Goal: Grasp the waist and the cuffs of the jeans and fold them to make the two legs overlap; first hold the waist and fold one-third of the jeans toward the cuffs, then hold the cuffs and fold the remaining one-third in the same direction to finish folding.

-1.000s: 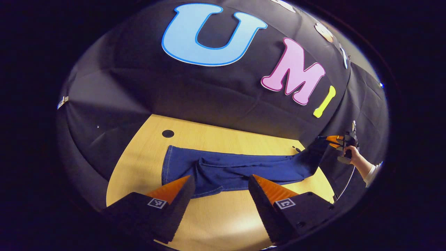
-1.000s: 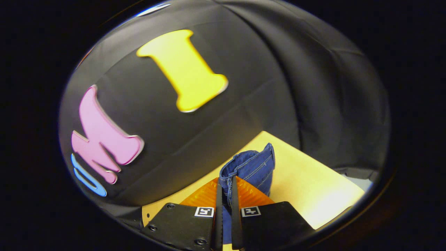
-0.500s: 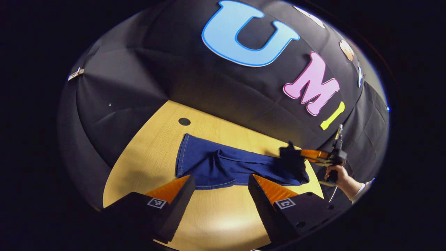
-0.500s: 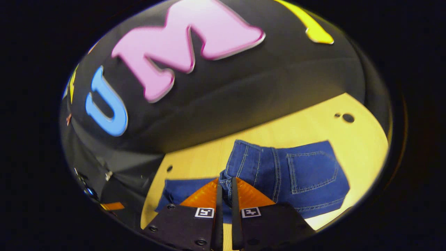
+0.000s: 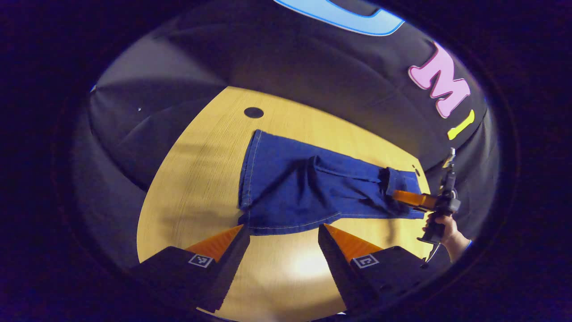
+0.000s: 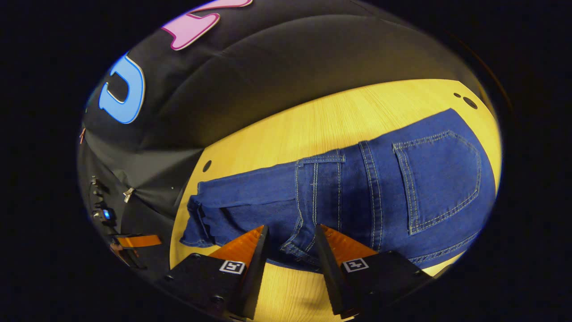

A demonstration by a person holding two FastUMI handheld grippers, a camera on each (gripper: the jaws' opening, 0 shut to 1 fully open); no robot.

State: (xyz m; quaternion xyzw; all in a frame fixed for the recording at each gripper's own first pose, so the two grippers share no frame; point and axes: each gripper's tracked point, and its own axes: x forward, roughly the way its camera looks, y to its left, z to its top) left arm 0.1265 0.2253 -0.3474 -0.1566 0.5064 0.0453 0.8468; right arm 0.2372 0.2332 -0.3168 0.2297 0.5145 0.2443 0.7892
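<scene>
Both tongs gape empty: left tongs [image 5: 281, 241] hover near the cuffs; right tongs [image 6: 290, 243] over the waist; blue jeans [image 5: 304, 192] lie folded on the pale wooden desk [image 5: 196, 179]; black cloth walls behind.

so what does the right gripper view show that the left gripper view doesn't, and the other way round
The right gripper view shows the back pocket and belt-loop stitching on the folded-over waist section, with the right gripper open just off the waist edge.

The left gripper view shows the cuff end of the jeans nearest the open left gripper, and a hand holding the other gripper by the waist.

Both show the jeans lying on the wooden table, waist part folded toward the cuffs, and a dark hole in the tabletop.
</scene>
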